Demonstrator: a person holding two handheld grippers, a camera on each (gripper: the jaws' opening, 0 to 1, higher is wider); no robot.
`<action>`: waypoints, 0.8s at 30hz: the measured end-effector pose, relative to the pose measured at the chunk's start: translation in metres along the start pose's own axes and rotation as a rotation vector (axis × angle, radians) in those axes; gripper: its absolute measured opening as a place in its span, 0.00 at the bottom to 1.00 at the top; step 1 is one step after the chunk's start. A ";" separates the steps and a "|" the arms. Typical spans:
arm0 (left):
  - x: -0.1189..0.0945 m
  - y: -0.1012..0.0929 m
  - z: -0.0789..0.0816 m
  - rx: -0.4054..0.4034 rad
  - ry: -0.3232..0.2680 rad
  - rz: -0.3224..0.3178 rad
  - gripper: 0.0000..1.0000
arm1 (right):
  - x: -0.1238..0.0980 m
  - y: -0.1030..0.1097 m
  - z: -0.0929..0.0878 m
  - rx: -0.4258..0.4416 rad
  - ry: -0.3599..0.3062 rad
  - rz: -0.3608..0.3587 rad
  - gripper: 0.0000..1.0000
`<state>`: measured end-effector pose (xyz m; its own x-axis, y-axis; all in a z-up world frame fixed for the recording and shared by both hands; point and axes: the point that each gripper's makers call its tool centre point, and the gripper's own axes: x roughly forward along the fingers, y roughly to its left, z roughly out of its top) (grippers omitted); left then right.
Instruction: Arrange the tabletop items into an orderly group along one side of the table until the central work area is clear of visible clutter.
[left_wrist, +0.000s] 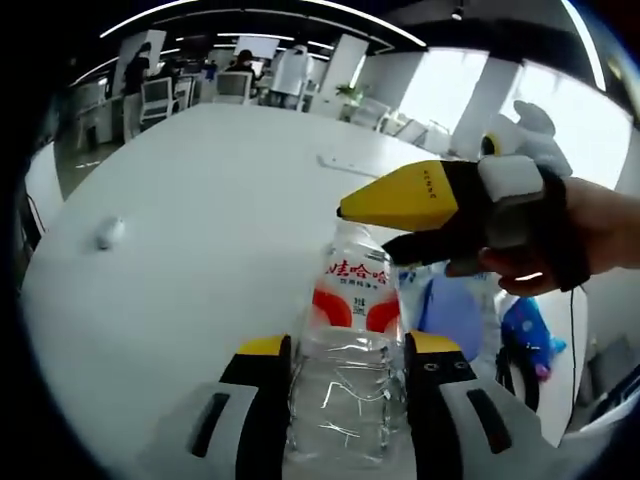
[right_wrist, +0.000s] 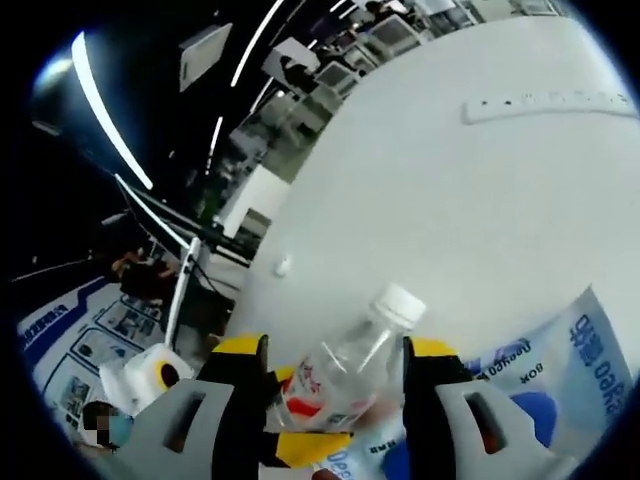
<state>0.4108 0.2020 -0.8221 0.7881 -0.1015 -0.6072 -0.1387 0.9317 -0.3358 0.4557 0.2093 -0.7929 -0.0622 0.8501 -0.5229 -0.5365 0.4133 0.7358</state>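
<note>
Between the jaws of the left gripper (left_wrist: 347, 375), at six o'clock in the left gripper view, stood the bottle (left_wrist: 350, 340), clear and empty with a red and white label. Both jaws pressed against its sides, so that gripper looked closed on the body, the bottle's long axis running straight away from the camera toward twelve.

In the right gripper view the bottle (right_wrist: 345, 370) lay tilted, white cap toward one o'clock, base toward seven. It sat between the jaws of the right gripper (right_wrist: 335, 385), which stood apart with space on either side; whether they touched it I could not tell. In the left gripper view that right gripper (left_wrist: 400, 222) came in from three o'clock, held in a hand (left_wrist: 570, 240), its yellow tip at the bottle's neck.

The left was the nearer and seemed to hold the load; any carry to the table's side would probably turn on it.

A blue and white packet (right_wrist: 560, 375) lay at four o'clock, just beside the bottle. The white table (left_wrist: 210, 200) stretched toward twelve, with a small white object (left_wrist: 108, 233) at nine and a white strip (right_wrist: 545, 103) well apart toward one.
</note>
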 end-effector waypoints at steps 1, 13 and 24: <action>0.000 0.000 0.000 0.001 -0.001 0.000 0.41 | 0.001 0.000 0.000 0.008 -0.005 -0.002 0.51; -0.001 0.000 -0.001 0.008 -0.014 -0.003 0.41 | 0.013 -0.006 0.002 0.094 -0.039 -0.016 0.49; -0.003 -0.004 -0.003 0.030 -0.028 -0.011 0.41 | 0.020 -0.012 0.004 0.130 -0.076 -0.037 0.35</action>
<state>0.4072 0.1973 -0.8205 0.8058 -0.1025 -0.5832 -0.1124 0.9405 -0.3207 0.4644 0.2230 -0.8103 0.0225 0.8536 -0.5204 -0.4237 0.4796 0.7684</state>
